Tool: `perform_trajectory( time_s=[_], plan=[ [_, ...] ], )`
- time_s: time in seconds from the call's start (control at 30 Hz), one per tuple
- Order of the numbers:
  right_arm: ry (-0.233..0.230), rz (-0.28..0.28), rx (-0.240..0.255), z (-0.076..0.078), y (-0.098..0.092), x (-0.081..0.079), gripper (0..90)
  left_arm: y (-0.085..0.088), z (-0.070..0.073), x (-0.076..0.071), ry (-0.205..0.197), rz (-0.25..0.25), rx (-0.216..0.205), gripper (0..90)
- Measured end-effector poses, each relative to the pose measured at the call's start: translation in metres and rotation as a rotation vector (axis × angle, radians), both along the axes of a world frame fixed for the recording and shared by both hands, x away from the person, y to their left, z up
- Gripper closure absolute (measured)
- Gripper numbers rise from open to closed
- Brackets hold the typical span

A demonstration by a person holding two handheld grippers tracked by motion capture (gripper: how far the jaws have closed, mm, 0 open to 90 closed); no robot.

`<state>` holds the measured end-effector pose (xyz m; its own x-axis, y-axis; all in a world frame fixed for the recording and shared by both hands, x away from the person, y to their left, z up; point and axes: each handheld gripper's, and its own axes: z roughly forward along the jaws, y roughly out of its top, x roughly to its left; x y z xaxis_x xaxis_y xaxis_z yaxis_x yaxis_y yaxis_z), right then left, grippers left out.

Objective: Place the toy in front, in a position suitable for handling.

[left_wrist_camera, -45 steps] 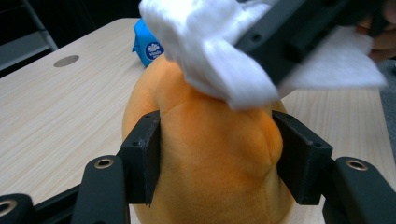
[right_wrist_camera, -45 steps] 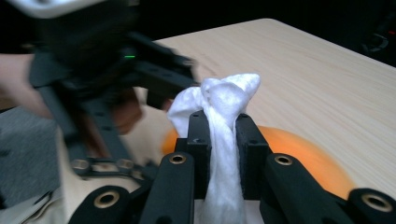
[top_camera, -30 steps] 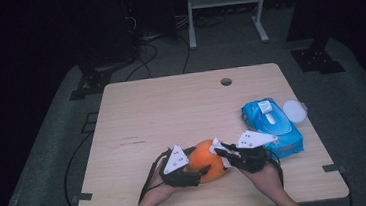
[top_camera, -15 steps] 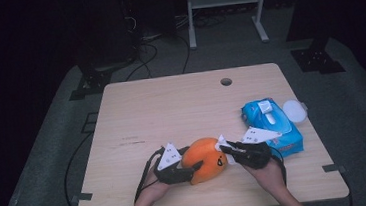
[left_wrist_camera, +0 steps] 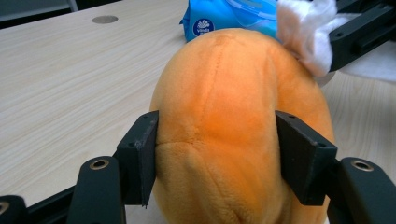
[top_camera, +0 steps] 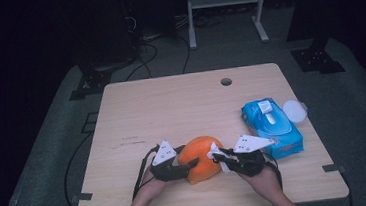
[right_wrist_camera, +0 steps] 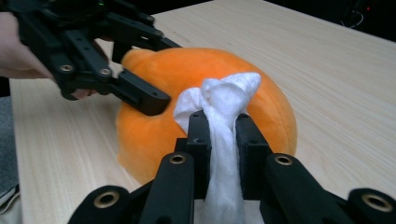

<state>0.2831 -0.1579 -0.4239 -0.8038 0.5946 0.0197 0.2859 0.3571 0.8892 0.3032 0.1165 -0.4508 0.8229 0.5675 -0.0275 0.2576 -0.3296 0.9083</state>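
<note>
High view: orange plush toy [top_camera: 201, 159], rounded, lies near the table's [top_camera: 171, 109] front edge between left gripper [top_camera: 179, 169] and right gripper [top_camera: 221, 161]; blue wipes pack [top_camera: 272, 127] just right.

Left gripper view: jaws, just closing, press both plush flanks; centre seam visible.

Right gripper view: jaws clenched on a white wipe [right_wrist_camera: 223, 116], its bunched tip against the plush.

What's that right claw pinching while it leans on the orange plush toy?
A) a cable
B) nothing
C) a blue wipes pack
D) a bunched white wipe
D: in the right gripper view the right claw is clamped on a bunched white wipe that touches the orange plush toy.
</note>
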Motion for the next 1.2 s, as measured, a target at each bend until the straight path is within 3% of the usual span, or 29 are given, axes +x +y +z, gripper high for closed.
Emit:
perform_trajectory(
  time_s=[0.17,0.3,0.37,0.4,0.5,0.67,0.73,1.0,1.07,1.2],
  plan=[
    [0.050,-0.082,0.003,-0.011,-0.018,0.013,78.0,-0.003,0.000,0.000,-0.007,0.000,0.006,37.1],
    [0.036,-0.077,-0.001,-0.008,-0.015,0.009,78.0,-0.002,0.000,0.001,-0.002,0.005,0.003,37.2],
    [0.009,-0.026,0.001,-0.002,-0.006,0.000,78.0,-0.001,-0.001,0.002,0.007,0.006,-0.009,37.2],
    [-0.006,0.041,-0.003,0.001,0.006,-0.008,77.9,-0.001,-0.001,0.002,0.004,0.004,-0.008,37.3],
    [-0.030,0.057,-0.048,0.000,0.017,-0.012,78.0,-0.001,-0.001,0.000,0.003,0.005,-0.005,37.5],
    [0.034,-0.036,-0.010,-0.010,-0.008,0.006,78.0,0.000,0.000,0.002,0.005,0.010,-0.003,37.5],
    [0.037,-0.066,-0.018,-0.012,-0.015,0.009,77.9,0.000,0.000,0.002,0.006,0.008,-0.003,37.5],
    [-0.008,-0.016,-0.032,0.000,-0.001,-0.001,77.9,0.001,-0.001,0.002,0.014,0.009,-0.005,37.6],
    [-0.002,-0.026,-0.034,-0.001,-0.003,0.001,77.9,0.000,0.000,0.001,0.007,0.008,-0.002,37.7],
    [0.073,-0.104,0.003,-0.011,-0.022,0.016,77.9,-0.009,0.003,-0.006,-0.046,-0.016,0.026,37.9]
  ],
)
